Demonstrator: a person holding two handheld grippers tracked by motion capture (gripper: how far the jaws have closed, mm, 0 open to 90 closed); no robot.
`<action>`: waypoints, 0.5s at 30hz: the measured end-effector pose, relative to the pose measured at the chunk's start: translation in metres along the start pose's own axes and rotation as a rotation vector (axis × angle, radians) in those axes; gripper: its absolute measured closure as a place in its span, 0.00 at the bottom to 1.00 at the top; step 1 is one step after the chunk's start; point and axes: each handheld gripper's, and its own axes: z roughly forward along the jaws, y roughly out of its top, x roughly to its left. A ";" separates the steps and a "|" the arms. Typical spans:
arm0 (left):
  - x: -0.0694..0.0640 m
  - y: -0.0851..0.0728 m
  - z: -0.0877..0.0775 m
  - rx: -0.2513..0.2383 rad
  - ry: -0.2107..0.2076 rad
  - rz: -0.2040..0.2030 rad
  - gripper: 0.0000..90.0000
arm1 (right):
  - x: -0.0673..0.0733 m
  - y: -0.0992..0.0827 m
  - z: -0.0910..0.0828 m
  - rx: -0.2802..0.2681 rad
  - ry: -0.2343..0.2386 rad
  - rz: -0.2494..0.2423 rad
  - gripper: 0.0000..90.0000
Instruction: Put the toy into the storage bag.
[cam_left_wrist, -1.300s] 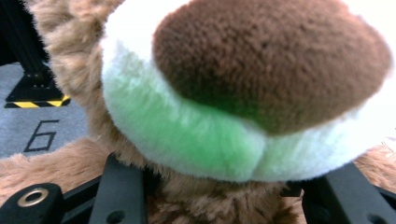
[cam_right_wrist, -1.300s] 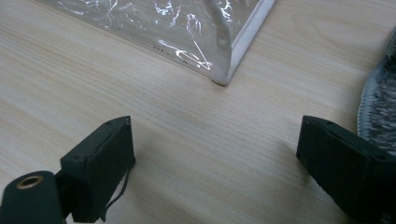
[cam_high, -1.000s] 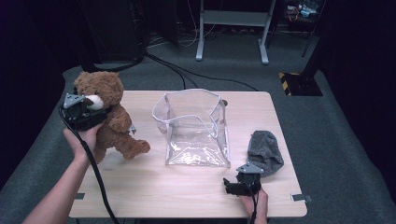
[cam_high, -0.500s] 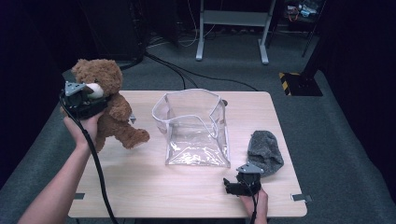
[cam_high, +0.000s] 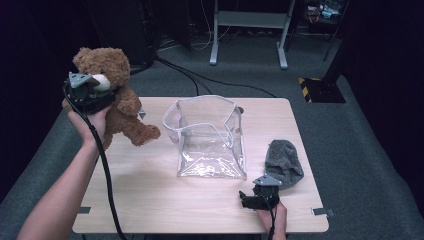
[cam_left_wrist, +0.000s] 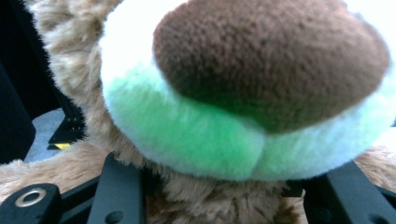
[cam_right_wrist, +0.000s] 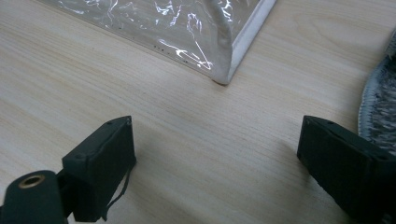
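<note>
A brown teddy bear (cam_high: 117, 102) with a white muzzle hangs above the table's left edge, and my left gripper (cam_high: 92, 95) is shut on it just under the head. In the left gripper view the bear's muzzle and brown nose (cam_left_wrist: 261, 60) loom close, with the jaws pressed into the fur below. A clear plastic bag (cam_high: 210, 137) stands open at the middle of the table. My right gripper (cam_high: 250, 199) rests open on the tabletop near the front right, facing the bag's corner (cam_right_wrist: 223, 79). Beside it lies a grey knitted cloth (cam_high: 284, 162).
The wooden table (cam_high: 150, 190) has bare surface at the front left and between the bag and the front edge. Cables and a metal stand's feet (cam_high: 247, 45) are on the grey floor behind. A yellow-black striped block (cam_high: 312, 82) sits at the back right.
My left gripper has lifted the teddy bear up off the table and slightly away from it. The right gripper has stayed where it was.
</note>
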 end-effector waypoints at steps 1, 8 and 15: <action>0.000 0.002 0.000 -0.005 0.003 0.003 0.55 | 0.000 0.000 0.000 0.000 0.000 0.000 0.12; -0.004 0.019 0.002 -0.032 0.021 0.011 0.54 | 0.000 0.000 0.000 0.000 0.000 -0.001 0.12; -0.010 0.035 0.002 -0.069 0.028 0.004 0.54 | 0.000 0.000 0.000 -0.001 0.000 -0.002 0.12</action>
